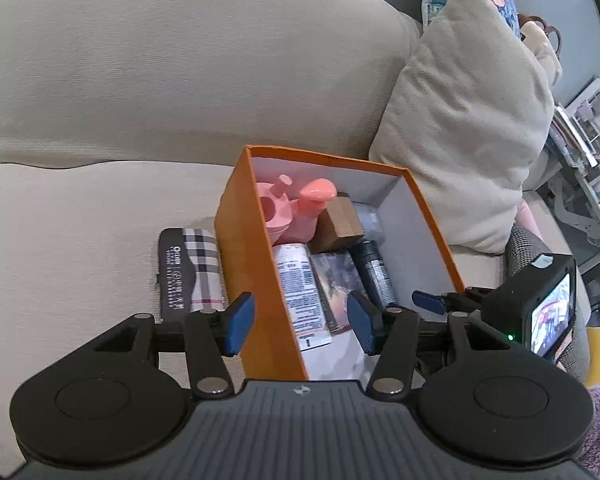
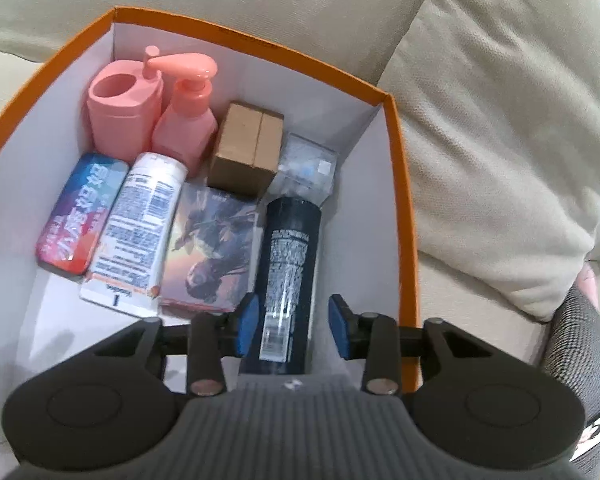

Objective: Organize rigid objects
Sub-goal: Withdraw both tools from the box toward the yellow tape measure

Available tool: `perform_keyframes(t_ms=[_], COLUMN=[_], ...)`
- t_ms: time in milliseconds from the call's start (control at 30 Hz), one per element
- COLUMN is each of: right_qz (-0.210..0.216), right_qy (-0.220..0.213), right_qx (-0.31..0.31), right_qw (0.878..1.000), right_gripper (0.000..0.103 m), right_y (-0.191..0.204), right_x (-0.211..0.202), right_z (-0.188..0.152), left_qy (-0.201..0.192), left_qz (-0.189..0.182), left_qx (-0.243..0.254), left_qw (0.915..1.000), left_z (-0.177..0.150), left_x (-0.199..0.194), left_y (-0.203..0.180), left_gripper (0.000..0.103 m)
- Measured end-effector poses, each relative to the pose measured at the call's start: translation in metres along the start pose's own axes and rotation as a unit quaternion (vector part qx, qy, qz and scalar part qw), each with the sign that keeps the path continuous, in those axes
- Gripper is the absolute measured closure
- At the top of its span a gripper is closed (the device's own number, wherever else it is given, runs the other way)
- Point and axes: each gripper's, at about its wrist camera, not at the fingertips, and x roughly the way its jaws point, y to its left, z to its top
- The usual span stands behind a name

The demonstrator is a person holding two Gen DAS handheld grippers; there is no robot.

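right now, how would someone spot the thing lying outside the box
Find the orange box on the beige sofa. Against its outer left wall lies a flat black case. Its plaid panel and place outside the box set it apart.

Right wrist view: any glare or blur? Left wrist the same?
Right wrist view: glare streak on the dark can, slight softness, fisheye bends the orange box rim. Left wrist view: sharper, even light, heavy edge distortion on the cushion.
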Motion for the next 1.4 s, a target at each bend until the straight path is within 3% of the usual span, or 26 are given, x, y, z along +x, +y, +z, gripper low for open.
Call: perform_keyframes(t_ms=[67,167,267,467,667,733,833,967,1100,1200,1400], right_qz=[0.007,0.022,0.031,0.064,0.129,0.152,0.177,0.188,0.192,0.186,0.170], right_qy=[0.012,0.031,0.023,-0.032,-0.115,-0.134,-0.152,-0.172,-0.179,-0.173,-0.115], right_qx=[-0.003,0.012,0.021,0.050,0.104,0.122,0.145,0.147,0.136,0.133,0.137], right_qw=[1.000,0.999,0.999,0.996,0.979,0.972,0.961,0.956,0.955,0.958,0.969], right_gripper=[0.084,0.090,0.092,0.092,0.090,0.089,0.075,0.073,0.060,0.060,0.060], right_y=[0.000,-0.003,-0.006,-0.010,-0.009,0.000,0.017,0.044,0.079,0.104,0.136], right_x=[0.003,0.011,0.005,-0.037,-0.099,-0.120,-0.146,-0.170,-0.183,-0.184,-0.159], right_z=[-0.003,-0.010,-0.013,-0.019,-0.031,-0.037,-0.048,-0.066,-0.086,-0.100,-0.103], left_qy=[-0.001,-0.005,-0.010,-0.024,-0.037,-0.041,-0.038,-0.026,-0.018,-0.005,-0.006], left_qz=[0.009,0.015,0.019,0.030,0.051,0.068,0.084,0.107,0.139,0.147,0.160], left_qx=[0.005,0.010,0.007,0.008,0.024,0.029,0.028,0.028,0.030,-0.003,0.005], left_qw=[0.9999,0.9998,0.9997,0.9992,0.9977,0.9964,0.9953,0.9936,0.9897,0.9891,0.9871], left_z=[-0.001,-0.004,-0.006,-0.019,-0.045,-0.058,-0.078,-0.104,-0.130,-0.143,-0.153], left_x=[-0.003,-0.011,-0.020,-0.044,-0.073,-0.081,-0.089,-0.091,-0.089,-0.085,-0.088], left_y=[0.000,0.001,0.004,0.010,0.014,0.017,0.024,0.030,0.037,0.051,0.062], left_gripper=[0.041,0.043,0.045,0.053,0.053,0.053,0.053,0.053,0.053,0.053,0.053])
